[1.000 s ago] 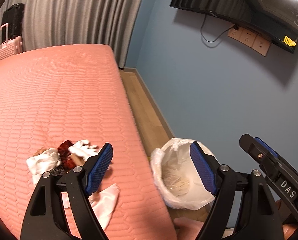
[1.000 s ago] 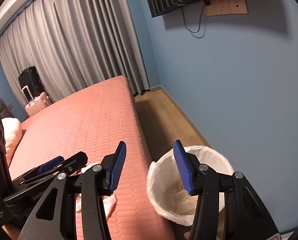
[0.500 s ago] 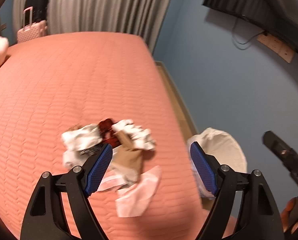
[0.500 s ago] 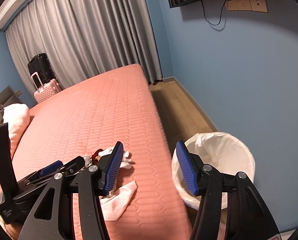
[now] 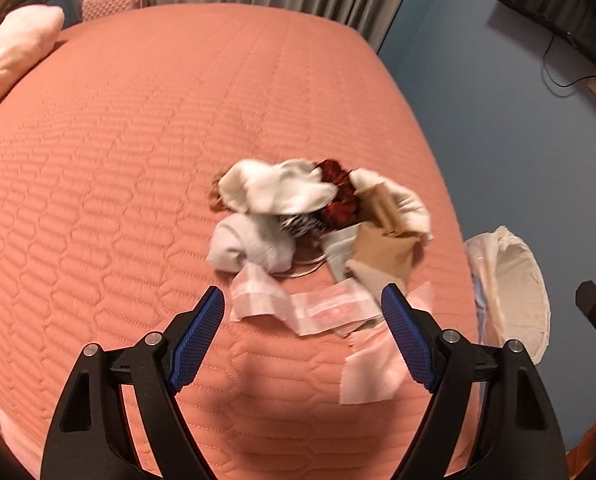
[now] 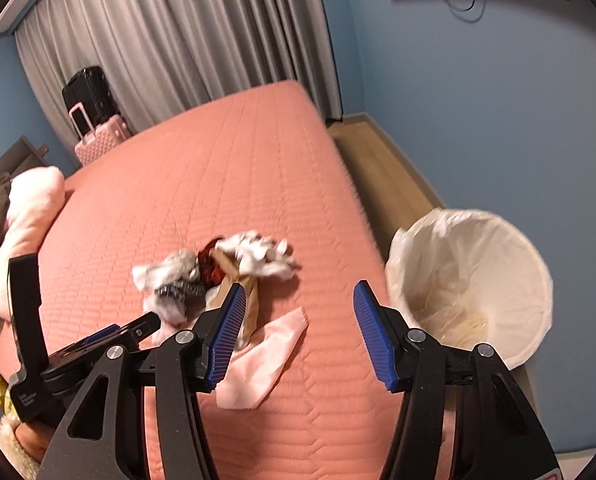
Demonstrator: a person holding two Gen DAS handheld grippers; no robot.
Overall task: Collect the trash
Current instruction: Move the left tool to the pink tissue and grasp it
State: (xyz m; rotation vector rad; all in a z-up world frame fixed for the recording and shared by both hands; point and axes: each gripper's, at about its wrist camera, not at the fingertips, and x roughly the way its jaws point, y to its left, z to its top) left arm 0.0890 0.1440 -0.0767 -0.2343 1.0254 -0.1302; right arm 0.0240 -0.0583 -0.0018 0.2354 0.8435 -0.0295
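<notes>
The trash pile (image 5: 318,216) sits on the pink bed (image 5: 117,160), at about twelve o'clock from the left gripper (image 5: 302,342). Its fingers are wide with nothing between them. The right gripper (image 6: 298,328) is partly open, empty too.

The papers are loose, so a grab could drop some.

Only the right view shows inside the bin (image 6: 510,248), at three o'clock.
</notes>
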